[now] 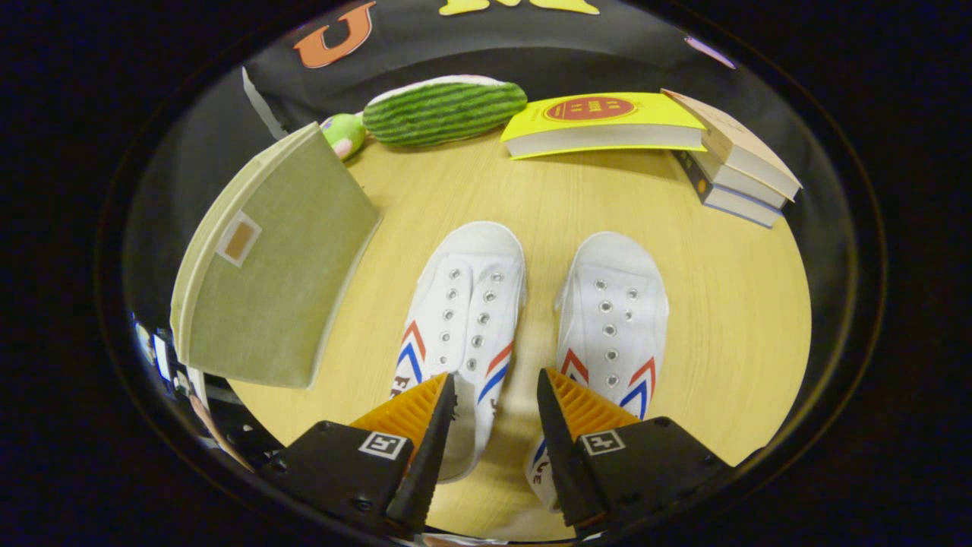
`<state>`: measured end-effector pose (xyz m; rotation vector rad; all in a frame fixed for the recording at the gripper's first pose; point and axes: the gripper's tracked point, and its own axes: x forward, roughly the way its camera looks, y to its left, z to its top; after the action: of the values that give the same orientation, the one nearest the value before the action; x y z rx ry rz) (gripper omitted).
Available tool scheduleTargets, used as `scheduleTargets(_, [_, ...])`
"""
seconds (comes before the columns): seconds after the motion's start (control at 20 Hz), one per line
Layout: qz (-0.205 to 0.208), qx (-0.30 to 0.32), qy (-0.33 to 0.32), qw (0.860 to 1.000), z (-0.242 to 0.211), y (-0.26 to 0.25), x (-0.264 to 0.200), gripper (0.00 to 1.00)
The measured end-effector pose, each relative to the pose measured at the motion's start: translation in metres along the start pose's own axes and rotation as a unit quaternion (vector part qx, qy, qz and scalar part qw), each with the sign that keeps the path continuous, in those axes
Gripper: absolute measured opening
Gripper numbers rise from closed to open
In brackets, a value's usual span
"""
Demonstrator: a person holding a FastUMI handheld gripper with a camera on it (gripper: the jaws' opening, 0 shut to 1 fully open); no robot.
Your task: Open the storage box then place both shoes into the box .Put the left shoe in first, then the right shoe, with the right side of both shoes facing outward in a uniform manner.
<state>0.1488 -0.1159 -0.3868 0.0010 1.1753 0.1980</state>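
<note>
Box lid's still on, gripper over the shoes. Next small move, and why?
Probably swing the gripper toward the box, beside the left-hand shoe. Its lid is on, and the task opens it first. The fingers are open, holding nothing, above the gap between the two shoes, so nothing needs setting down.

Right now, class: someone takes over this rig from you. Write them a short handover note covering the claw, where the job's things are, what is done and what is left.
Claw: open, holding nothing, hovering above the heels of the two shoes.
Left shoe and right shoe: side by side on the table, toes pointing away from the claw.
Box: beside the left shoe, lid on.
Done: nothing yet.
Left: open the box, put in the left shoe, then the right, right sides facing outward.
</note>
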Motion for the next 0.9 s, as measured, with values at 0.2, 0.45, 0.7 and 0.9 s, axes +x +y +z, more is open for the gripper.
scheduleTargets(0.2, [0.032,-0.002,0.029,0.999,-0.005,0.013,0.021,0.52])
scheduleTargets(0.45, [0.063,0.072,0.008,0.995,0.003,0.012,0.012,0.14])
scheduleTargets(0.7, [0.059,0.084,-0.026,0.994,0.013,0.021,-0.018,0.06])
scheduleTargets(0.9, [0.089,0.113,-0.067,0.987,0.036,0.040,-0.059,0.06])
